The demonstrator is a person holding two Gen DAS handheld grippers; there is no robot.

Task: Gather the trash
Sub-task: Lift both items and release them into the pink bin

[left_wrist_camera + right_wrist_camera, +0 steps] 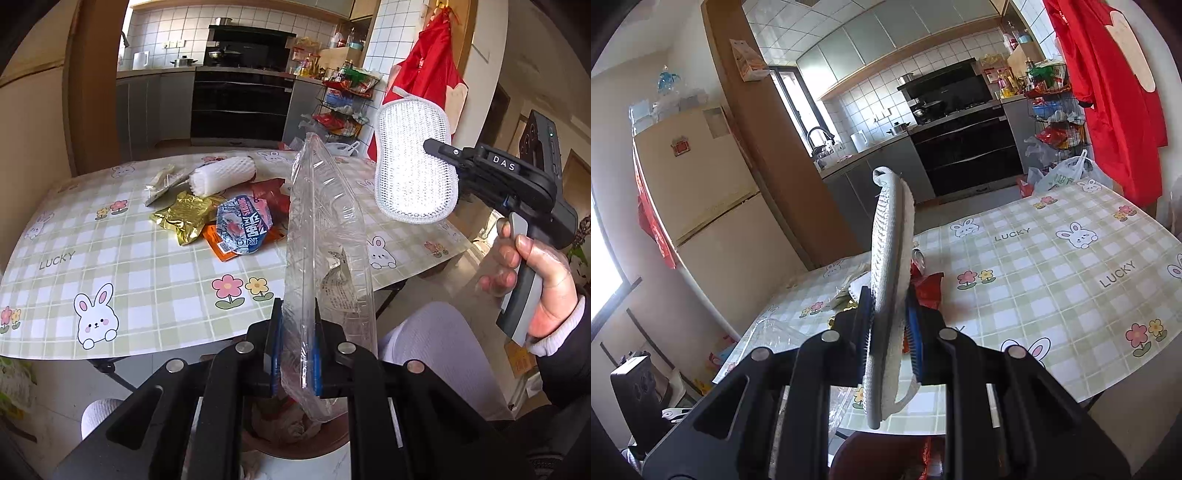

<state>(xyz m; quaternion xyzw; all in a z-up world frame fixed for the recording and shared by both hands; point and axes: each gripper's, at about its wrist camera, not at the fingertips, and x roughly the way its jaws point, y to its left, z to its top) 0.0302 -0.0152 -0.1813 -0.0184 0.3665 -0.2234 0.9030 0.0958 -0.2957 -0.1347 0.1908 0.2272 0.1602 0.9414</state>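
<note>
My left gripper (pixel 298 325) is shut on a clear plastic tray (pixel 325 236), held on edge above a brown bin (pixel 295 439) that holds crumpled waste. My right gripper (pixel 890 314) is shut on a white mesh sponge pad (pixel 888 266), held upright; the pad also shows in the left wrist view (pixel 413 162) at the upper right, above the table edge. A pile of trash lies on the table: a gold foil wrapper (pixel 181 218), a blue printed lid (pixel 243 229), an orange packet (pixel 218 243), a red wrapper (pixel 269 192) and a white foam net (pixel 223 173).
The table (pixel 129 280) has a green checked cloth with rabbits and flowers. A wire rack of packets (pixel 343 103) and a red garment (pixel 432 62) stand at the far right. Kitchen counters and a stove lie beyond. A fridge (pixel 701 192) stands at the left.
</note>
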